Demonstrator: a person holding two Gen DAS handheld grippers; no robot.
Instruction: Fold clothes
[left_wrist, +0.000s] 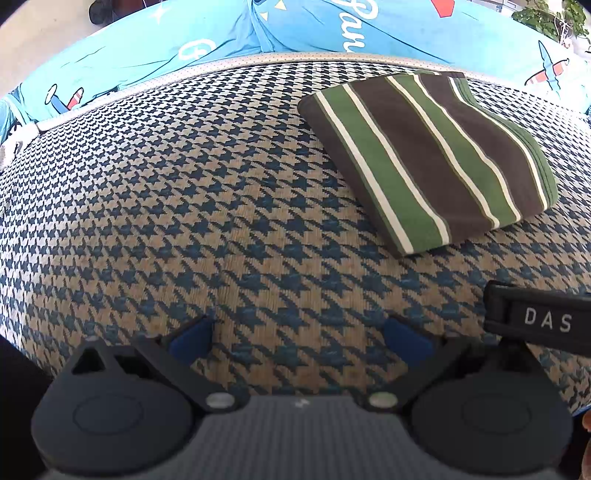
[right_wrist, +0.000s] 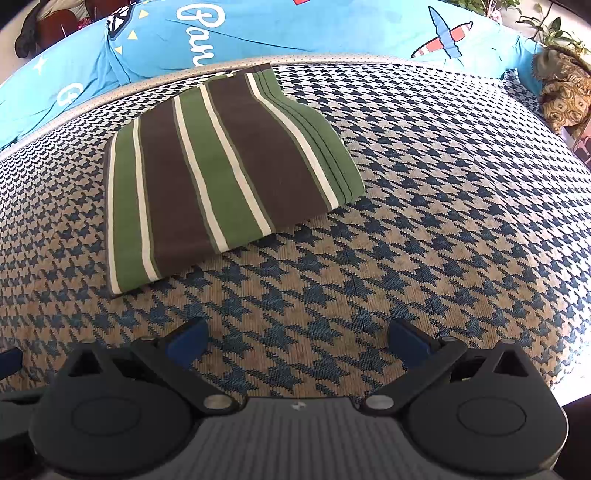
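Note:
A folded garment with green, brown and white stripes (left_wrist: 428, 162) lies flat on the houndstooth cover (left_wrist: 184, 206), up and to the right in the left wrist view. In the right wrist view the same folded garment (right_wrist: 221, 177) lies up and to the left on the houndstooth cover (right_wrist: 443, 221). My left gripper (left_wrist: 299, 339) is open, well short of the garment, with nothing between its blue-tipped fingers (left_wrist: 192, 338). My right gripper (right_wrist: 297, 338) is open too, held apart from the garment with only the cover beneath it.
A light blue sheet with aeroplane prints and lettering (left_wrist: 295, 29) (right_wrist: 295, 33) runs along the far edge. The other gripper's black body marked DAS (left_wrist: 543, 317) shows at the right. Leafy plants (left_wrist: 550, 18) and a patterned brown object (right_wrist: 561, 92) sit at the far right.

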